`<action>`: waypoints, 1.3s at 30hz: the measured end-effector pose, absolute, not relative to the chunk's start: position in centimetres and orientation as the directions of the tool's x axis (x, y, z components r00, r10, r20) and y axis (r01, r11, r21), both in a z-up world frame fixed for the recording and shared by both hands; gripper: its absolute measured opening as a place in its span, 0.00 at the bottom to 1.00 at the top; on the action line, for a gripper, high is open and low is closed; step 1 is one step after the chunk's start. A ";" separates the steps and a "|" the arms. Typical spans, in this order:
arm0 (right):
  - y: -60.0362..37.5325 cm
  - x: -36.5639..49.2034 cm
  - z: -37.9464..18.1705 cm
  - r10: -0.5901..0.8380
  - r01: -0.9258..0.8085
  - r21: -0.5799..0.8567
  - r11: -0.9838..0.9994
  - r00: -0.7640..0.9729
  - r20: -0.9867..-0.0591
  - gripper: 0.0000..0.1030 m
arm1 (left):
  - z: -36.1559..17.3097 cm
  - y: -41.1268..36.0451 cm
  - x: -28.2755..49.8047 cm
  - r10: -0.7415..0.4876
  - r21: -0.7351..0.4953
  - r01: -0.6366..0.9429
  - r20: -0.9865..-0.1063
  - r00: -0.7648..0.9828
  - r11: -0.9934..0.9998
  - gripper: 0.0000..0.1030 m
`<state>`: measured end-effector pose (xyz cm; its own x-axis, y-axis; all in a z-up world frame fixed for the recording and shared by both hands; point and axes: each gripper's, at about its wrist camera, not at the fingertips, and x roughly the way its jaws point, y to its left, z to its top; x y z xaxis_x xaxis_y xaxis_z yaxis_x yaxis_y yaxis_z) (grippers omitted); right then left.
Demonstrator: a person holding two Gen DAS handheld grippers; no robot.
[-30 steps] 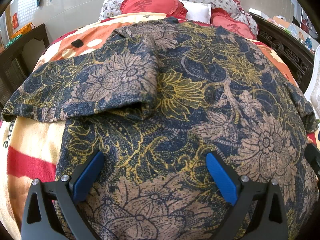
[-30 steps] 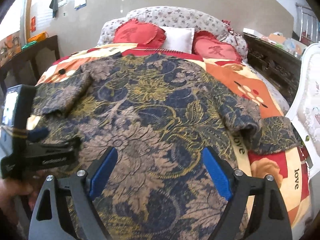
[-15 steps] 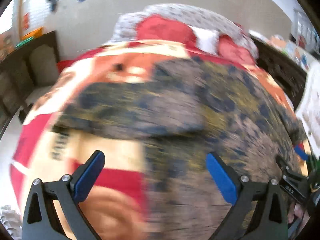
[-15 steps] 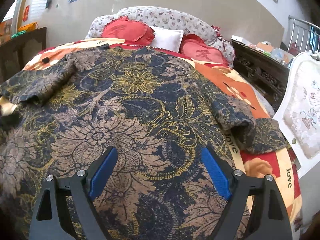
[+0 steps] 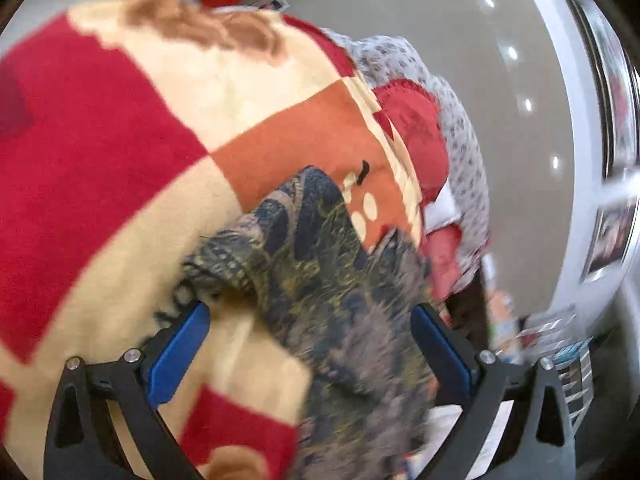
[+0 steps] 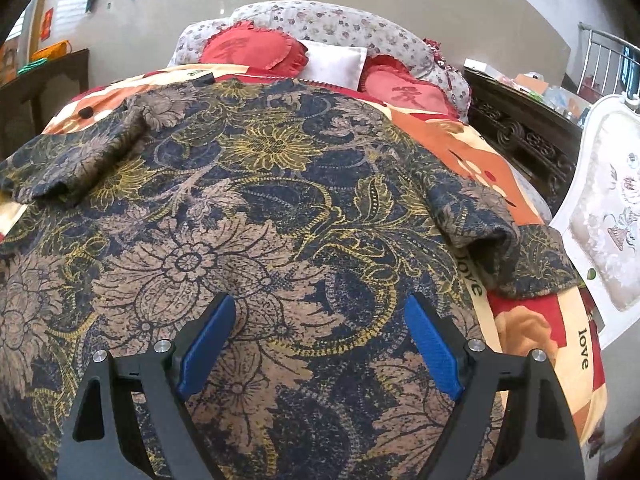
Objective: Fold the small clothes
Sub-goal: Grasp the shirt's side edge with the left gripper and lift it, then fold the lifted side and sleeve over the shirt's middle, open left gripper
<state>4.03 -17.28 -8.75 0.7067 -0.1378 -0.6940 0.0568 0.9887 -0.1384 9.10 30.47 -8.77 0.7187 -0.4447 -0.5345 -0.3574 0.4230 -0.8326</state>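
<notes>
A red, cream and orange blanket [image 6: 532, 320] covers the bed. The floral shirt [image 6: 256, 216] lies flat ahead of the right gripper [image 6: 318, 344], pillows [image 6: 332, 64] beyond. Both the right and left gripper [image 5: 310, 348] gape, empty.

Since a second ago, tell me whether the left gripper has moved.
Yes. The left gripper has swung left and twisted: the floral shirt that filled its view now sits lower right, with the blanket filling the left.

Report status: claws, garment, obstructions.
Left claw open, at sleeve. Right claw open, empty. Dark floral-print fabric shirt spread flat on red-and-cream blanket. No obstruction seen.
</notes>
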 end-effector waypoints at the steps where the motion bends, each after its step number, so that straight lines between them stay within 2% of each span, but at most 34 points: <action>1: -17.2 4.1 -8.8 -0.139 0.056 -0.140 0.988 0.704 -0.696 0.94 | -8.9 30.7 9.4 -0.454 -0.855 -0.354 -0.505 0.734 0.379 0.98; 4: -17.2 4.2 -8.9 -0.138 0.052 -0.143 0.988 0.700 -0.700 0.94 | -9.5 31.7 10.1 -0.456 -0.887 -0.365 -0.459 0.762 0.283 0.93; 7: -17.1 4.3 -9.0 -0.136 0.049 -0.143 0.989 0.698 -0.703 0.94 | -10.2 32.8 11.0 -0.465 -0.905 -0.370 -0.426 0.776 0.211 0.77; 9: -17.1 4.3 -9.0 -0.135 0.048 -0.143 0.989 0.697 -0.704 0.94 | -10.7 33.3 11.6 -0.461 -0.901 -0.386 -0.432 0.775 0.196 0.61; 10: -17.1 4.3 -9.0 -0.135 0.047 -0.142 0.989 0.696 -0.705 0.94 | -10.9 33.3 11.9 -0.455 -0.893 -0.399 -0.450 0.768 0.209 0.56; 11: -17.1 4.3 -9.0 -0.135 0.048 -0.142 0.989 0.696 -0.705 0.94 | -11.0 33.4 12.3 -0.444 -0.872 -0.427 -0.489 0.751 0.239 0.40; 12: -17.1 4.3 -9.0 -0.136 0.048 -0.143 0.989 0.696 -0.705 0.94 | -11.0 33.4 12.4 -0.423 -0.846 -0.456 -0.532 0.733 0.274 0.16; 13: -17.1 4.3 -9.0 -0.136 0.048 -0.143 0.989 0.696 -0.705 0.94 | -10.6 33.4 12.3 -0.394 -0.819 -0.478 -0.572 0.719 0.317 0.08; 15: -17.1 4.3 -9.0 -0.135 0.048 -0.142 0.989 0.696 -0.705 0.94 | -8.5 33.3 11.9 -0.308 -0.764 -0.480 -0.624 0.718 0.431 0.07; 17: -17.1 4.3 -9.1 -0.134 0.048 -0.140 0.989 0.696 -0.706 0.94 | -5.3 33.2 11.3 -0.204 -0.713 -0.448 -0.627 0.752 0.540 0.07; 21: -17.1 4.4 -9.0 -0.135 0.048 -0.142 0.989 0.694 -0.707 0.94 | 2.6 34.6 9.1 0.040 -0.601 -0.414 -0.535 0.844 0.684 0.07; 28: -17.0 4.4 -9.2 -0.136 0.048 -0.143 0.989 0.695 -0.706 0.94 | 7.7 34.3 8.2 0.218 -0.489 -0.439 -0.445 0.869 0.754 0.07; 33: -17.1 4.5 -9.2 -0.130 0.047 -0.135 0.990 0.693 -0.709 0.94 | 9.8 31.5 9.1 0.233 -0.420 -0.396 -0.388 0.892 0.816 0.07; 35: -17.2 4.5 -9.2 -0.128 0.048 -0.131 0.990 0.693 -0.709 0.94 | 10.3 30.1 10.5 0.137 -0.439 -0.315 -0.390 0.911 0.842 0.07; 39: -17.2 4.5 -9.2 -0.128 0.048 -0.132 0.990 0.693 -0.709 0.94 | 8.1 22.3 14.0 -0.150 -0.443 -0.059 -0.422 0.894 0.895 0.07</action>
<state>4.49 -17.21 -9.17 0.6934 -0.1279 -0.7092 0.0481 0.9901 -0.1315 13.98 22.26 8.06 0.8940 -0.1498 -0.4223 -0.0593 0.8946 -0.4429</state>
